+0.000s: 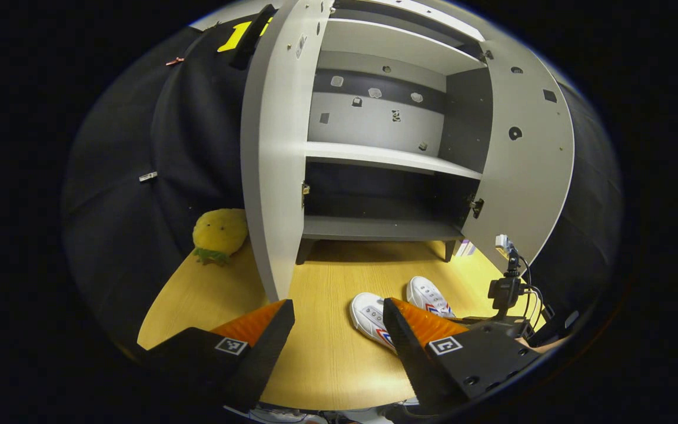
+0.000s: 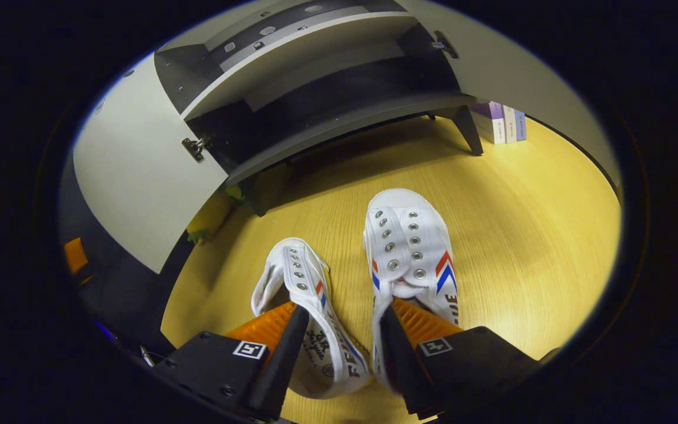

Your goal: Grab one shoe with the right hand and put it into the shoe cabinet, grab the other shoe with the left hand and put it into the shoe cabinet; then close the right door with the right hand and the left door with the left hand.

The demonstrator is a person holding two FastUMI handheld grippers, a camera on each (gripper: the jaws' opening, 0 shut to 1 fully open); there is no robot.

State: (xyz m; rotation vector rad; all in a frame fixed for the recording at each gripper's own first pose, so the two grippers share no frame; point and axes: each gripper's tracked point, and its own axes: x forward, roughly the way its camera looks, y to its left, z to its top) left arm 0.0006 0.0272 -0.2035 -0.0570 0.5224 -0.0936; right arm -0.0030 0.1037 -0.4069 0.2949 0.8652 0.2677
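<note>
Two white canvas shoes with red and blue chevrons lie side by side on the wooden floor in front of the shoe cabinet, whose two doors stand wide. My right gripper is open, low over their heels. One finger sits in the opening of the right shoe, and the other rests against the left shoe, which leans on its side. My left gripper hangs open and holds nothing, back from the cabinet. The shoes lie beyond its right finger.
The left door and right door swing out toward me. The bottom shelf is bare. A yellow plush toy sits left of the cabinet. Some books stand at its right leg. The right gripper's cabled rig rises at right.
</note>
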